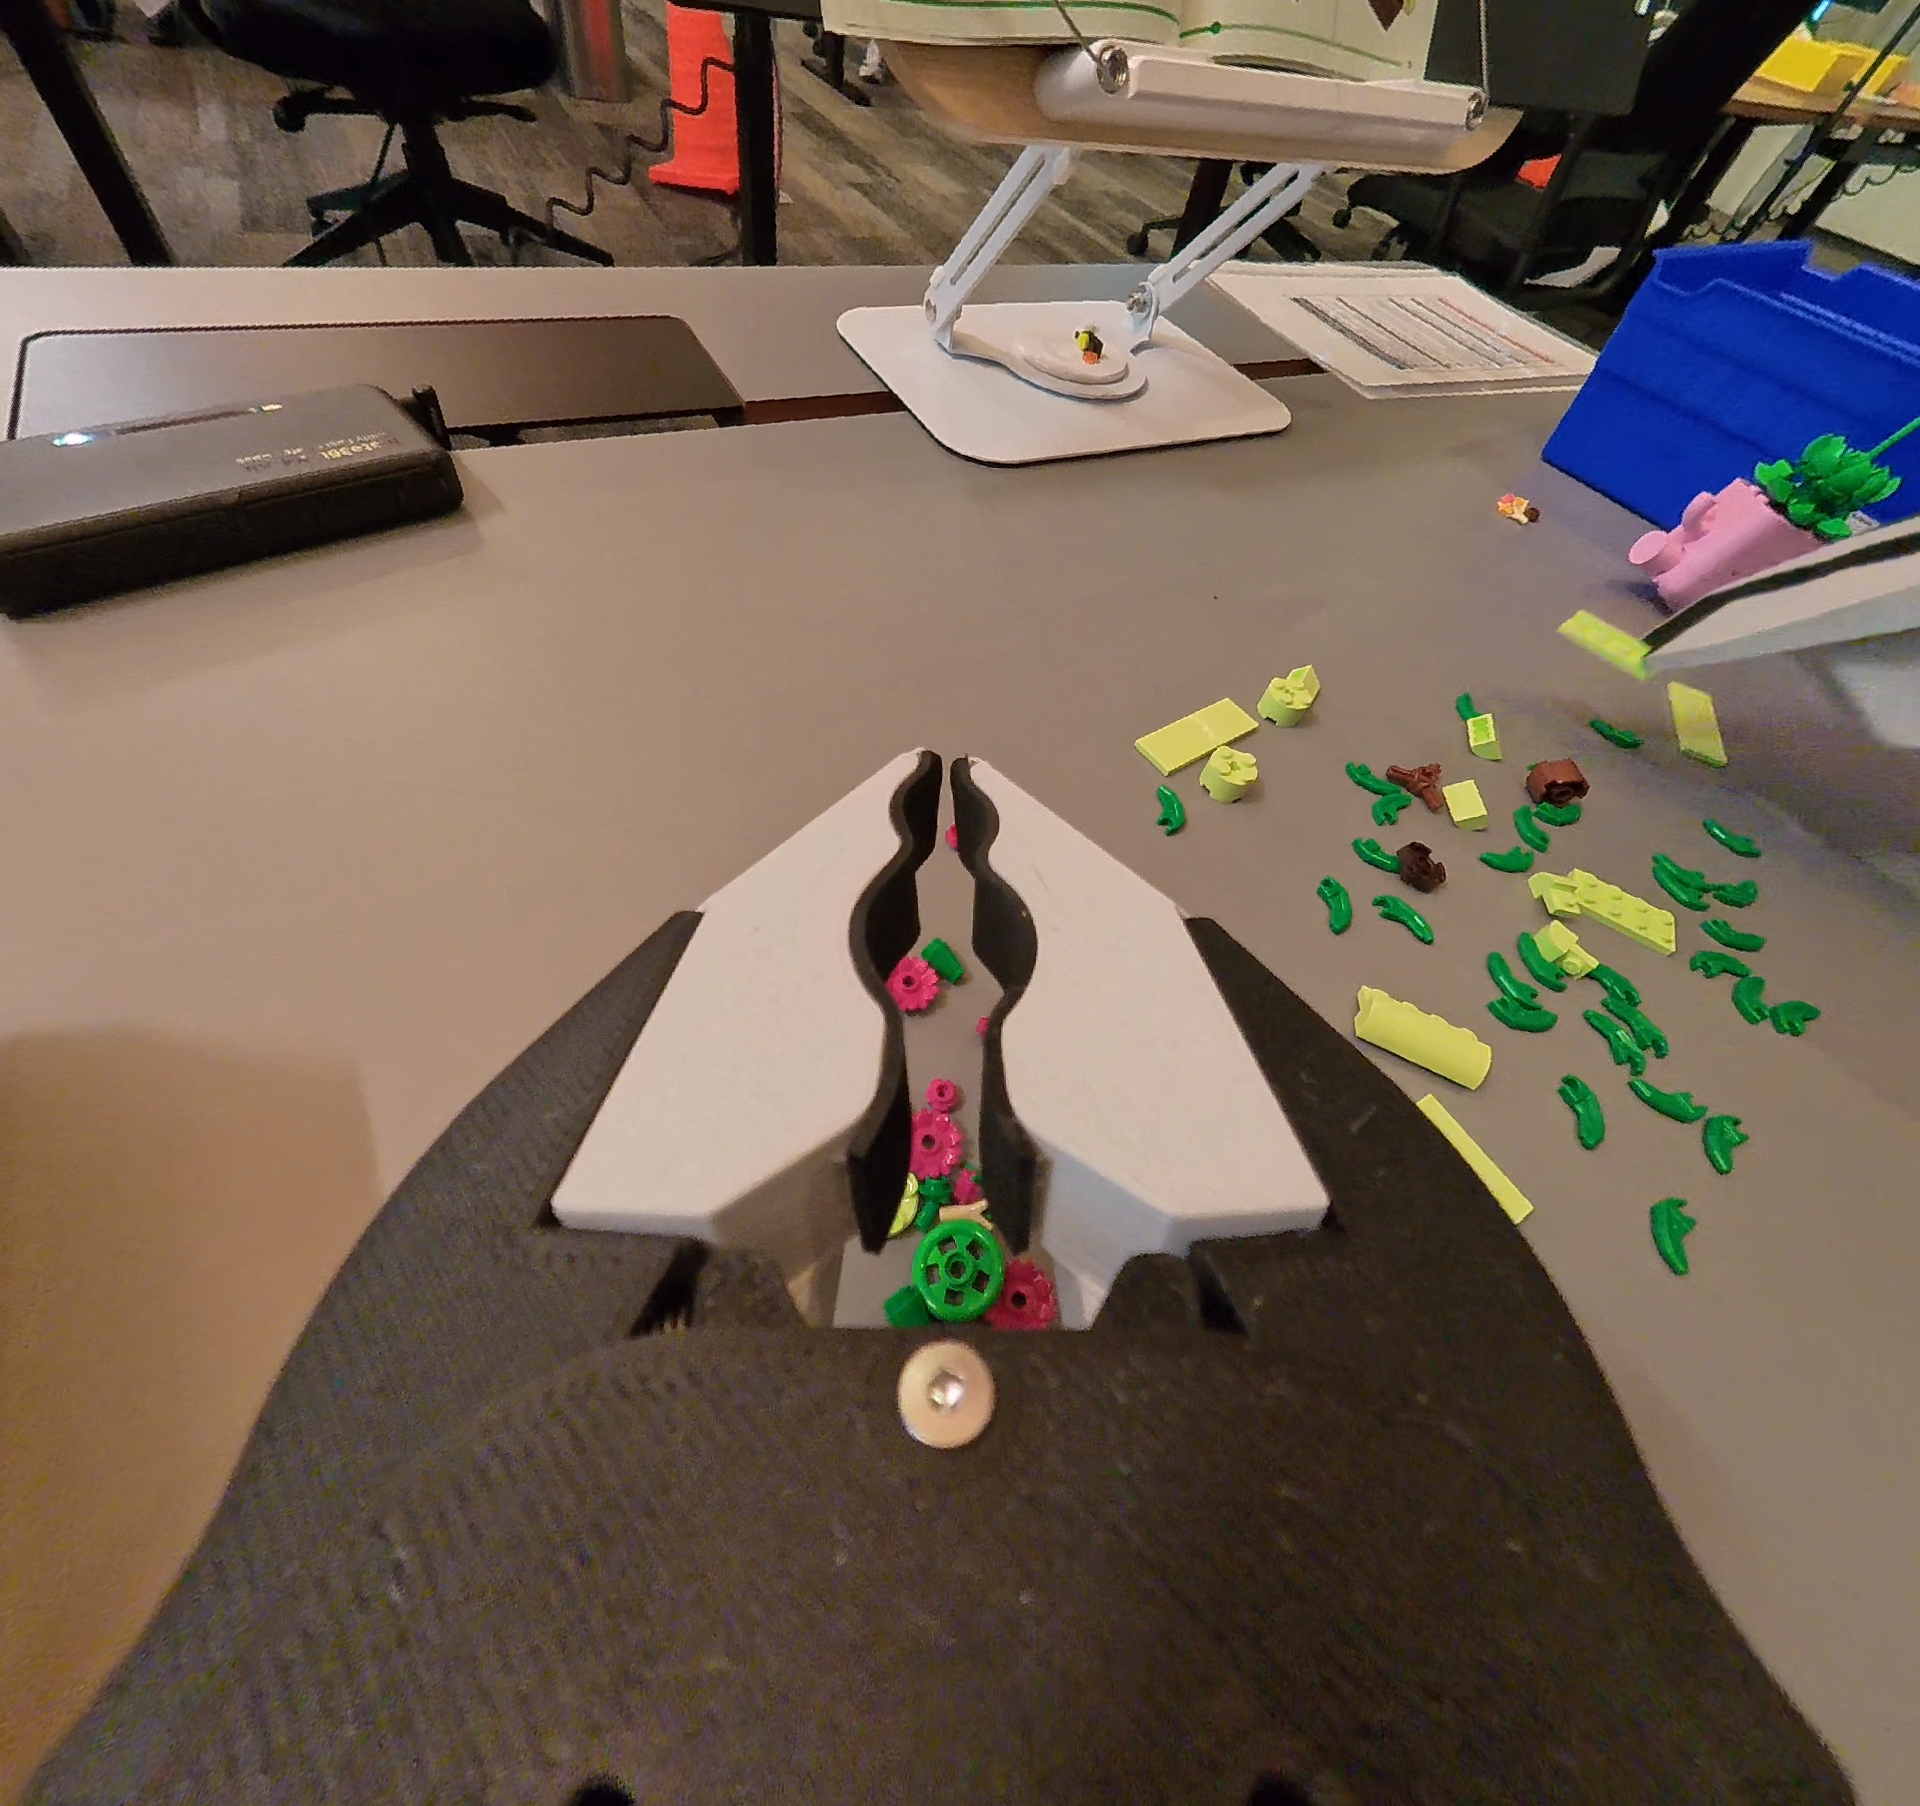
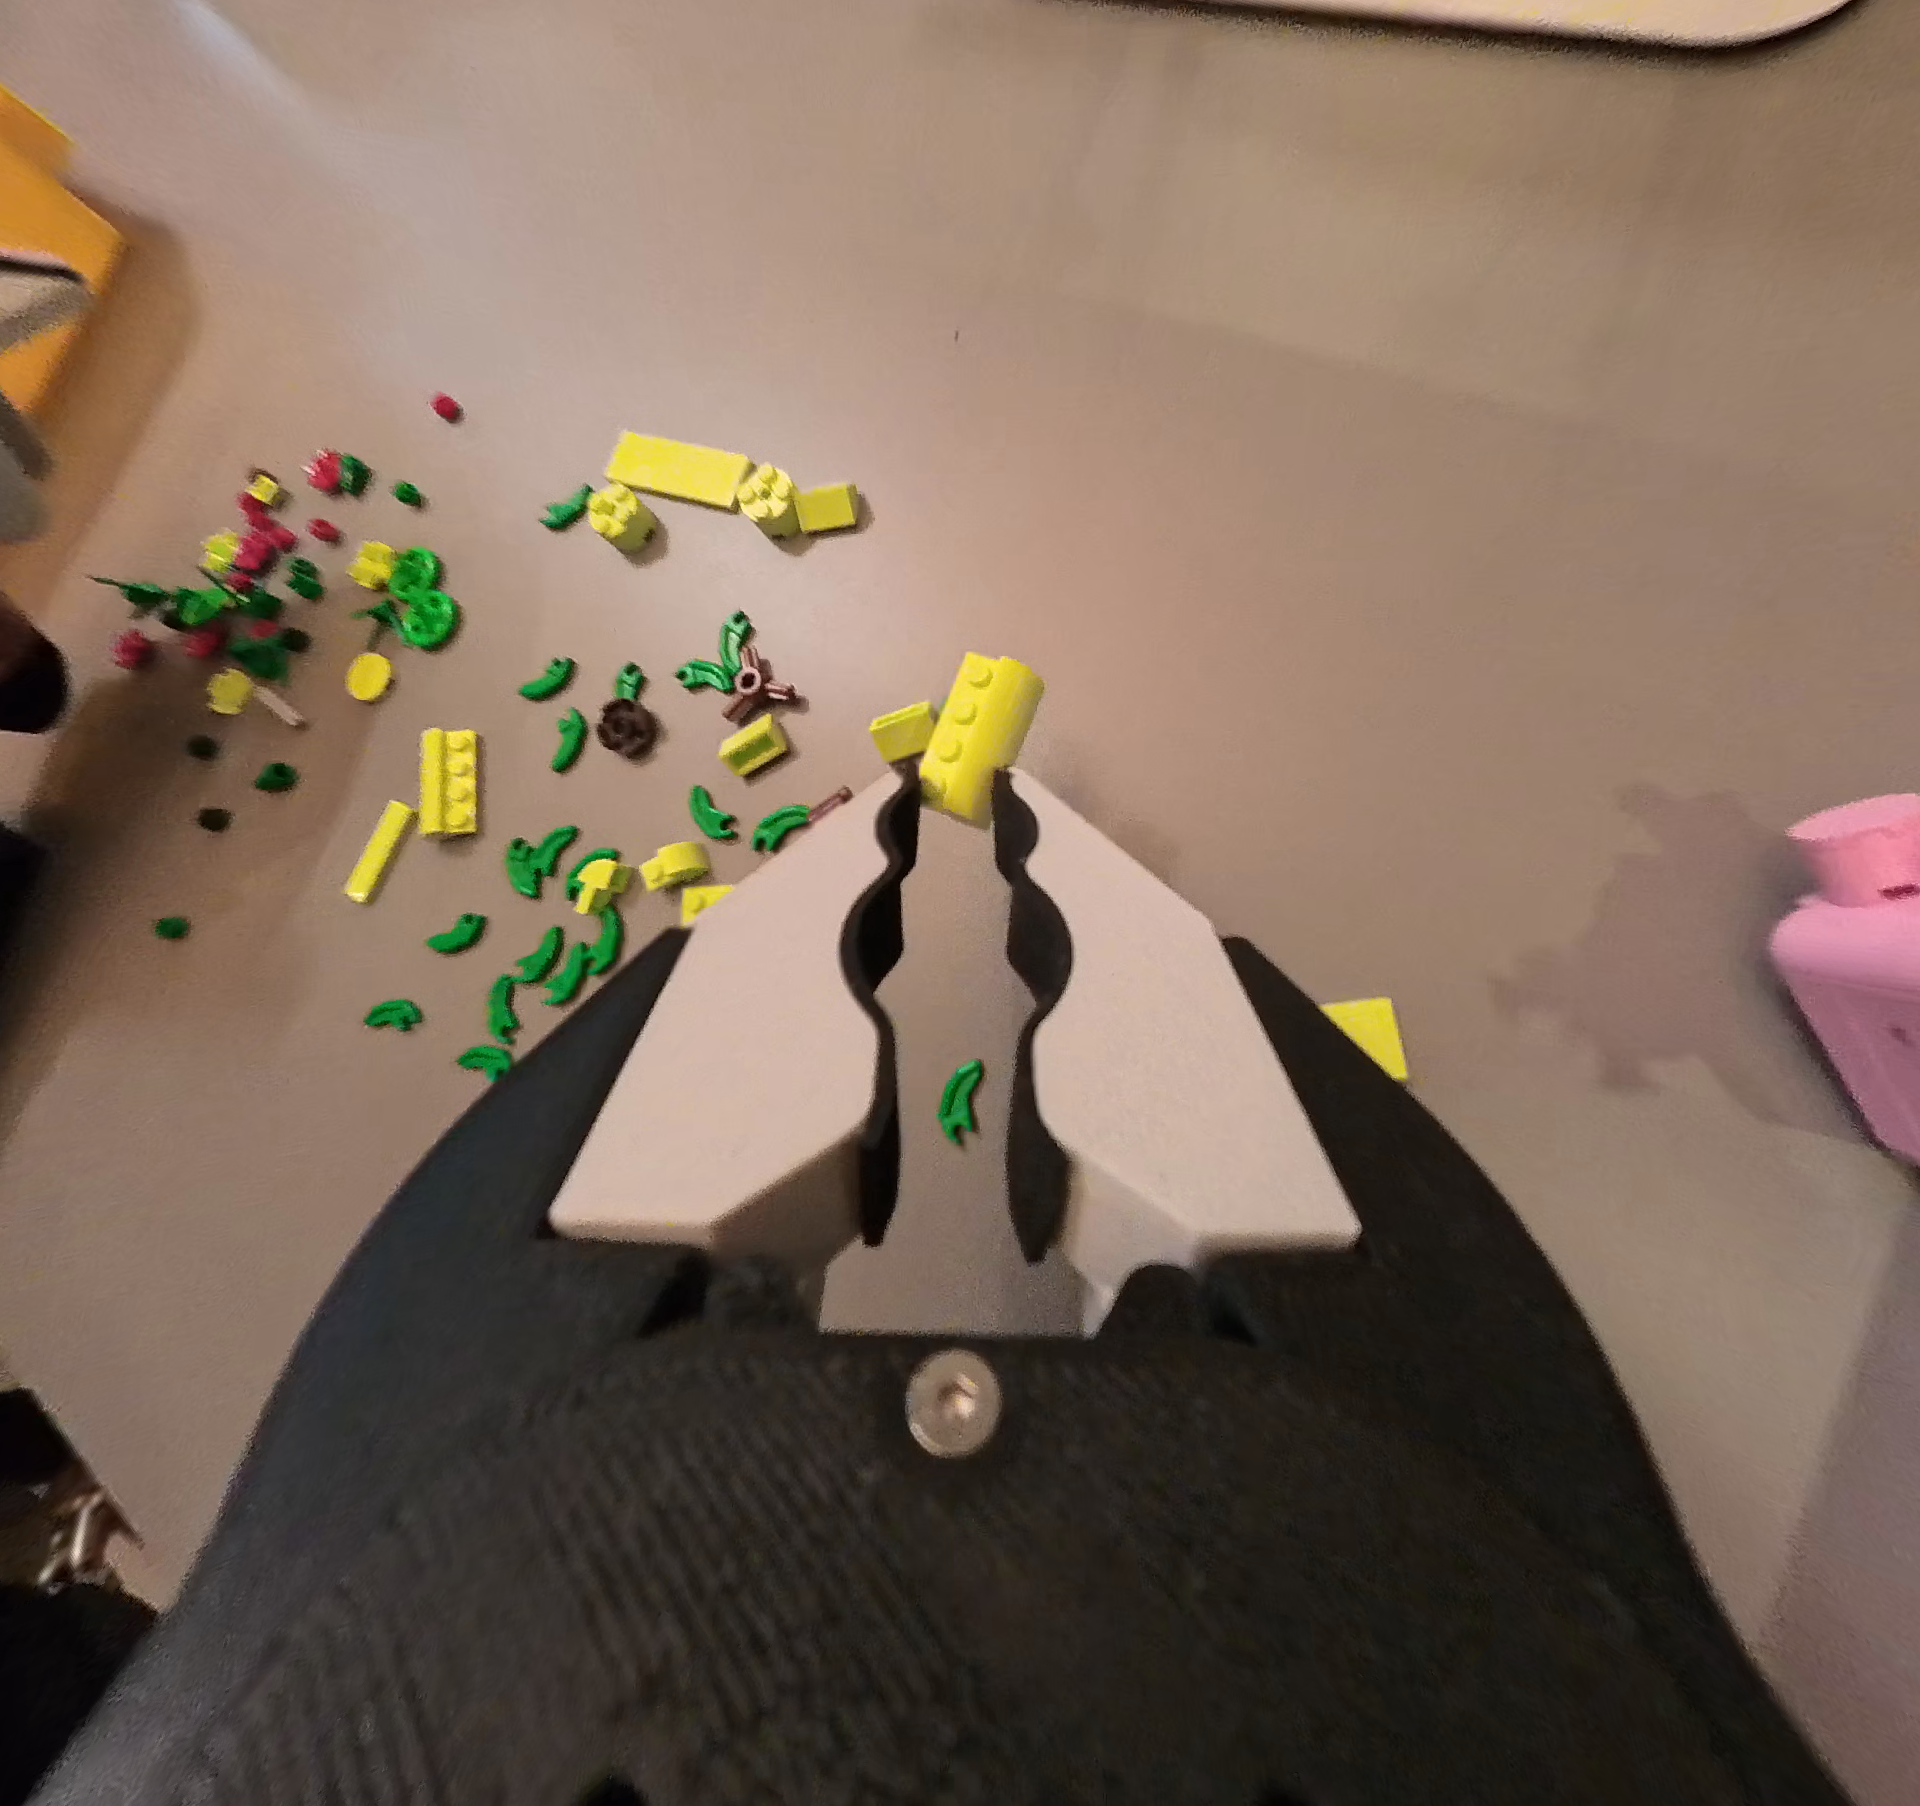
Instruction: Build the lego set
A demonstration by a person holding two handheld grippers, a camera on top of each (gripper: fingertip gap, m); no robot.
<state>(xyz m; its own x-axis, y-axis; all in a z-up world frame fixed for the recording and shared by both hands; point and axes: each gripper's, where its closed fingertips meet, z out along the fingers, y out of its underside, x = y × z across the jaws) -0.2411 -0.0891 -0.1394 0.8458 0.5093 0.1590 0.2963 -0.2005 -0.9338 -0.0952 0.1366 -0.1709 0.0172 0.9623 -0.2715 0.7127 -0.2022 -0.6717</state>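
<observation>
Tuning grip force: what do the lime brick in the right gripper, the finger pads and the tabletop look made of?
Lime brick: hard moulded plastic, smooth with a slight gloss; crisp studs.
Finger pads on the right gripper: matte black, wavy-edged, possibly rubber or a soft print; can't tell.
Tabletop: flat grey, matte, likely laminate; soft shadows, no glare.

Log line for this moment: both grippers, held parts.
right gripper: shut on lime brick, lifted | left gripper: shut, empty, over pink flowers | pink pot: on table
</observation>
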